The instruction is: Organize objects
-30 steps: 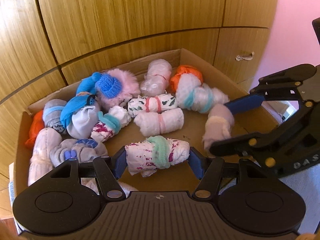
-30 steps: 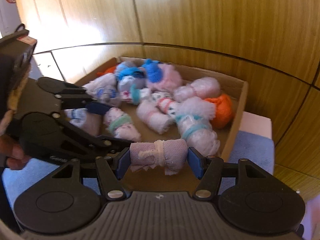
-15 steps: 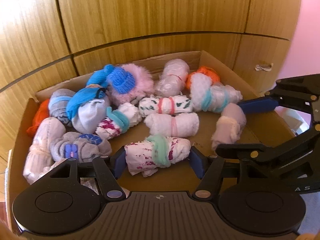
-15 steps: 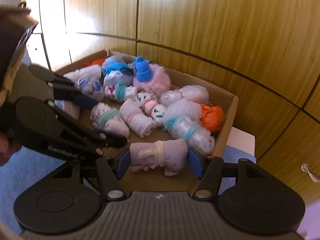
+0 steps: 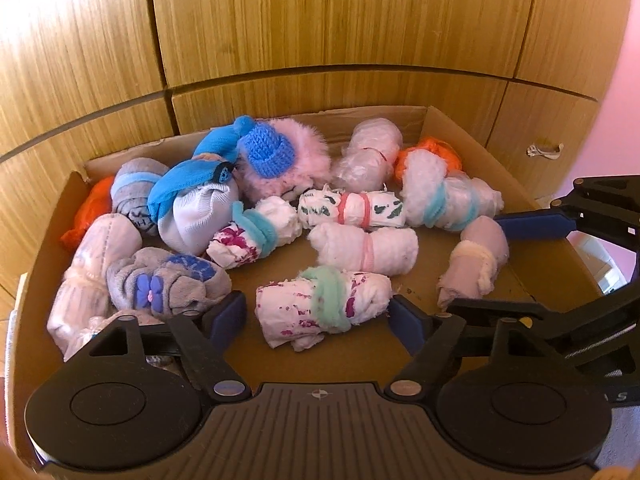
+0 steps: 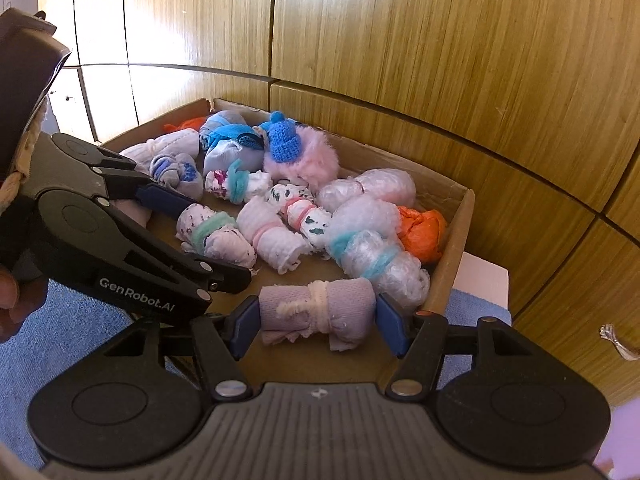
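Opening left tool [image 5: 318,316] around splotched roll [image 5: 320,308]; right tool [image 6: 318,316] opening, lilac roll [image 6: 316,312] between; crowded box [image 6: 448,256].

Tall brown wooden cupboard doors [image 5: 320,16] stand behind, with dark lines between panels; small silver metal handle [image 6: 618,342] on low door at right; soft blue cloth [image 6: 76,344] lies underneath at left; pink wall [image 5: 608,128] at far right side; white block [image 6: 484,280] beside blue cloth.

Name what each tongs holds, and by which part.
Left tongs are opening; the pink-speckled roll lies free between them. Right tongs, also opening, touch the lilac roll at both ends.
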Action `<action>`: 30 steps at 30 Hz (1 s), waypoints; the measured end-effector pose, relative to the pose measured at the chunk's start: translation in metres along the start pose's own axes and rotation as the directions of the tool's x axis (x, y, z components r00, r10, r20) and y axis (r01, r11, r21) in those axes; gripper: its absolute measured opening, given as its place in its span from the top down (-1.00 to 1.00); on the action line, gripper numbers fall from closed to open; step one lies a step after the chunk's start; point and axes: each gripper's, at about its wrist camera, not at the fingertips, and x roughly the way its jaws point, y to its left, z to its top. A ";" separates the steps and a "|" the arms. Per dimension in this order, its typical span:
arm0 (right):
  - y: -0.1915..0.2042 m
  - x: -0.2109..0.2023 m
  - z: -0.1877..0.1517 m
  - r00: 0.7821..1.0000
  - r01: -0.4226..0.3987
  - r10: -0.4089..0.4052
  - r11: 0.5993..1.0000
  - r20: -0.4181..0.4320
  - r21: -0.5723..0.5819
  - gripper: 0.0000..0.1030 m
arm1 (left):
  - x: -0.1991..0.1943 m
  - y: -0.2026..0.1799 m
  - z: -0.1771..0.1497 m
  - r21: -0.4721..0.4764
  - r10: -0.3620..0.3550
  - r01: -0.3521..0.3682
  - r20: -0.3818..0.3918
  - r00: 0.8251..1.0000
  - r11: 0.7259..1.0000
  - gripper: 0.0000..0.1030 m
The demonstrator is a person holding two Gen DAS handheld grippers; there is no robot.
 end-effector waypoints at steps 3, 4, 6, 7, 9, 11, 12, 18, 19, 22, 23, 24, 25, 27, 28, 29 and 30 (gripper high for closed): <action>0.002 -0.001 -0.001 1.000 0.005 -0.005 1.000 -0.003 -0.008 -0.18 | 0.000 -0.001 0.002 -0.015 -0.006 0.006 -0.007 1.000 1.000 -0.64; 0.003 -0.003 -0.001 1.000 0.006 -0.006 1.000 -0.003 -0.006 -0.20 | -0.002 0.000 0.002 -0.021 -0.009 0.009 -0.009 1.000 1.000 -0.65; 0.003 -0.006 -0.001 1.000 0.012 -0.012 1.000 0.001 -0.005 -0.28 | -0.004 0.002 0.003 -0.034 -0.013 0.013 -0.014 1.000 0.999 -0.66; 0.003 -0.006 -0.001 1.000 0.012 -0.012 1.000 0.001 -0.005 -0.40 | -0.005 0.003 0.002 -0.039 -0.014 0.014 -0.016 1.000 0.999 -0.67; 0.004 -0.009 -0.001 1.000 0.014 -0.014 1.000 0.007 -0.005 -0.44 | -0.008 0.004 0.002 -0.049 -0.013 0.013 -0.017 1.000 0.999 -0.69; 0.005 -0.012 -0.001 1.000 0.017 -0.017 1.000 0.009 0.000 -0.45 | -0.006 0.002 0.001 -0.061 -0.009 0.008 -0.016 1.000 0.998 -0.69; 0.006 -0.014 0.000 1.000 0.023 -0.023 1.000 0.011 0.006 -0.45 | -0.006 0.002 0.000 -0.065 -0.007 0.006 -0.014 1.000 0.998 -0.70; 0.007 -0.018 0.000 0.999 0.029 -0.030 0.999 0.016 0.038 -0.52 | -0.027 0.008 -0.004 -0.112 -0.024 0.023 -0.003 1.000 0.993 -0.90; 0.007 -0.018 0.000 0.999 0.029 -0.030 0.999 0.016 0.038 -0.60 | -0.025 0.006 0.001 -0.116 -0.029 0.029 0.002 1.000 0.993 -0.99; 0.012 -0.022 0.001 0.999 0.024 -0.025 0.999 0.026 0.043 -0.63 | -0.037 0.004 0.004 -0.118 -0.021 0.023 0.019 1.000 0.993 -0.99; 0.016 -0.026 0.003 0.999 0.023 -0.025 0.999 0.038 0.044 -0.63 | -0.042 0.004 0.005 -0.118 -0.028 0.031 0.026 0.999 0.992 -0.99; 0.016 -0.026 0.003 0.999 0.023 -0.025 0.999 0.038 0.044 -0.65 | -0.045 0.003 0.006 -0.120 -0.032 0.036 0.031 0.999 0.992 -0.99; 0.019 -0.033 0.005 0.998 0.024 -0.026 0.998 0.050 0.050 -0.68 | -0.050 0.003 0.007 -0.121 -0.029 0.033 0.036 0.999 0.992 -0.99; 0.021 -0.036 0.005 0.998 0.029 -0.032 0.998 0.056 0.054 -0.75 | -0.059 0.004 0.008 -0.130 -0.008 0.015 0.050 0.999 0.991 -0.99; 0.022 -0.039 0.006 0.998 0.032 -0.036 0.998 0.059 0.058 -0.78 | -0.063 0.006 0.008 -0.139 -0.001 0.009 0.057 0.998 0.990 -0.99; 0.024 -0.042 0.007 0.997 0.035 -0.039 0.997 0.062 0.063 -0.79 | -0.067 0.007 0.009 -0.149 0.007 0.002 0.062 0.998 0.989 -0.99; 0.028 -0.049 0.008 0.997 0.034 -0.039 0.997 0.067 0.074 -0.80 | -0.072 0.007 0.010 -0.154 0.020 -0.009 0.068 0.997 0.988 -0.99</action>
